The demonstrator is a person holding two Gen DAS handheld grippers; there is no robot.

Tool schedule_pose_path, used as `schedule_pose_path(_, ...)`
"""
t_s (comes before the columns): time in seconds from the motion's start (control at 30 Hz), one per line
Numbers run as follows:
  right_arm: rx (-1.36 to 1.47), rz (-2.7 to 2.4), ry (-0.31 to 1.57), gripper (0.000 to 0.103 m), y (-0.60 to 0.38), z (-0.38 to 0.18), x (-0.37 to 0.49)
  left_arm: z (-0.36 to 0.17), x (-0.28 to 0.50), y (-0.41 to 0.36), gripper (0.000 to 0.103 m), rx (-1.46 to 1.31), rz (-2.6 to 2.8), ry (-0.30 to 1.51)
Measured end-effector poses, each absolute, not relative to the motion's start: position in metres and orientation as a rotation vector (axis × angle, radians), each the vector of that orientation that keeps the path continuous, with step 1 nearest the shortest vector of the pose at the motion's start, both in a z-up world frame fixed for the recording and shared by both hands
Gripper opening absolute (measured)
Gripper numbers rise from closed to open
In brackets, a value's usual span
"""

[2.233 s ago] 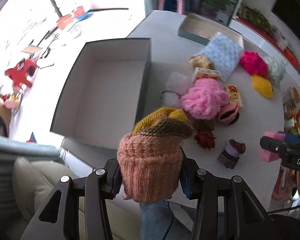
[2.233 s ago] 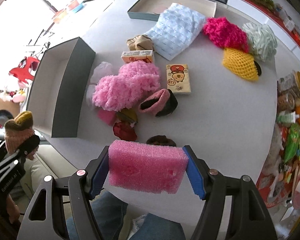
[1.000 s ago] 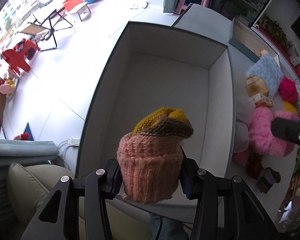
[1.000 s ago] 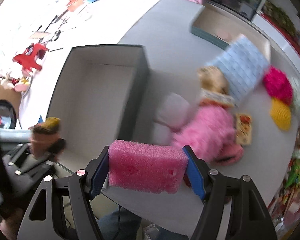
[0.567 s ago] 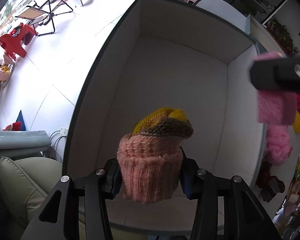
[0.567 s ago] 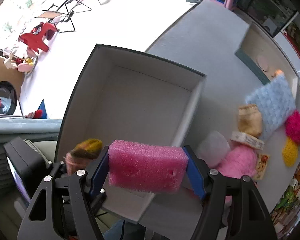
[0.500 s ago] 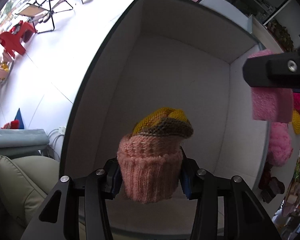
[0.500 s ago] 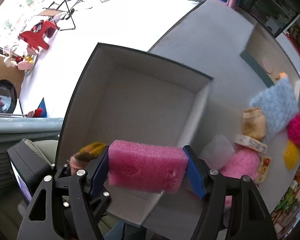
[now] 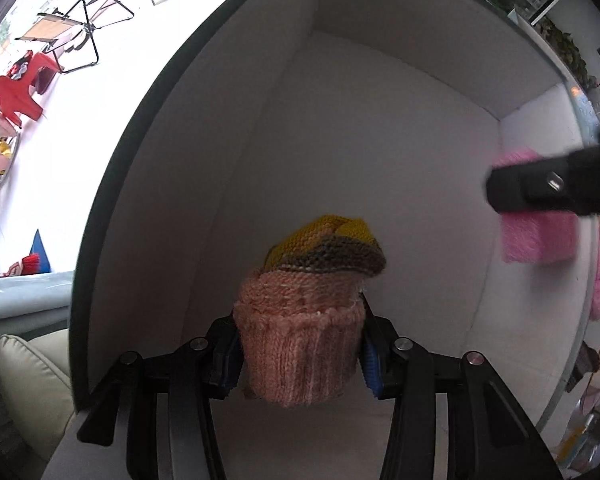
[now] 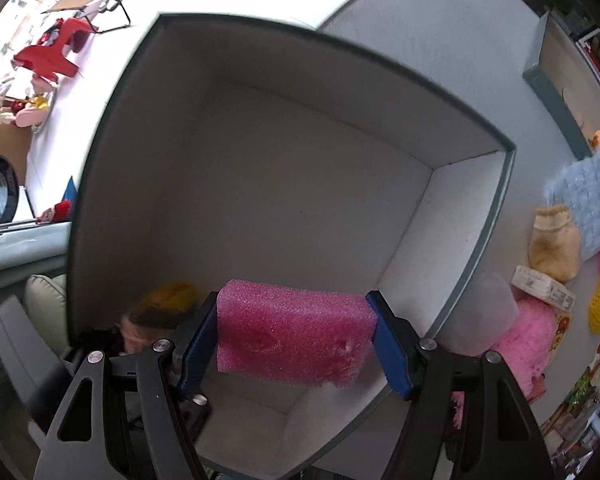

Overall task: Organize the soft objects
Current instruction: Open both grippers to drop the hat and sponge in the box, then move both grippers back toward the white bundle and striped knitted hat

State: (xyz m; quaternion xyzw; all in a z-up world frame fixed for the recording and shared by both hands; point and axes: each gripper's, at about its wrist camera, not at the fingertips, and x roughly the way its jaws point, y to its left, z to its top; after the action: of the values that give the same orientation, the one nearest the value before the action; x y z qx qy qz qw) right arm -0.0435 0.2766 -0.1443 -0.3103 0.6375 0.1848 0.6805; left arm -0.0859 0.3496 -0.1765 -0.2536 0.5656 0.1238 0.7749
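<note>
Two grippers, left point(image 9: 300, 354) clamping our pink knitted hat point(image 9: 300, 336), right point(image 10: 294, 344) clamping a pink foam sponge point(image 10: 292, 342), should lower into the white box's point(image 10: 460, 208) near corners before releasing.

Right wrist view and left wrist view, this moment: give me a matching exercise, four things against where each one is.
Things:
1. knitted hat
2. pink sponge
3. light blue cloth
4. box

Places:
A. on the table, right of the box
B. in the right gripper
C. under both grippers, nothing lying in it
D. in the left gripper

Pairs: 1-D, 2-B, 3-A, 4-C
</note>
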Motion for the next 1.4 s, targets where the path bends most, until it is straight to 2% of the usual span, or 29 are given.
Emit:
schedule_pose_path(0.17, -0.686, 0.379, 1.435, 0.074, 0.27, -0.149, -0.05, -0.17, -0.079, 0.353, 0.049, -0.512, 0.257, 1.216)
schedule_pose_path(0.27, -0.662, 0.369, 1.436, 0.074, 0.266, -0.148, -0.055, -0.162, -0.081, 0.352, 0.054, -0.516, 0.243, 1.202)
schedule_pose_path(0.33, -0.644, 0.408, 1.421, 0.08, 0.264, -0.144, -0.059, -0.156, -0.086, 0.35, 0.07, -0.537, 0.206, 1.185)
schedule_pose_path(0.4, -0.631, 0.455, 1.413, 0.087, 0.262, -0.139, -0.061, -0.145, -0.09, 0.343, 0.097, -0.561, 0.151, 1.142)
schedule_pose_path(0.43, -0.622, 0.474, 1.403, 0.093, 0.261, -0.136, -0.063, -0.139, -0.092, 0.338, 0.102, -0.56, 0.136, 1.125)
schedule_pose_path(0.5, -0.604, 0.501, 1.364, 0.103, 0.26, -0.127, -0.069, -0.128, -0.095, 0.33, 0.102, -0.546, 0.141, 1.098)
schedule_pose_path(0.87, -0.469, 0.597, 1.269, 0.103, 0.233, -0.067, -0.09, -0.116, -0.12, 0.33, 0.102, -0.625, 0.157, 1.185)
schedule_pose_path(1.07, -0.546, 0.594, 1.189, 0.103, 0.201, -0.042, -0.115, -0.11, -0.12, 0.325, 0.102, -0.565, 0.158, 1.221)
schedule_pose_path(1.2, -0.54, 0.545, 1.179, 0.103, 0.156, -0.035, -0.125, -0.103, -0.128, 0.315, 0.102, -0.528, 0.122, 1.235)
schedule_pose_path(1.4, -0.37, 0.383, 1.259, 0.103, 0.075, -0.049, -0.123, -0.088, -0.118, 0.279, 0.102, -0.398, 0.07, 1.269)
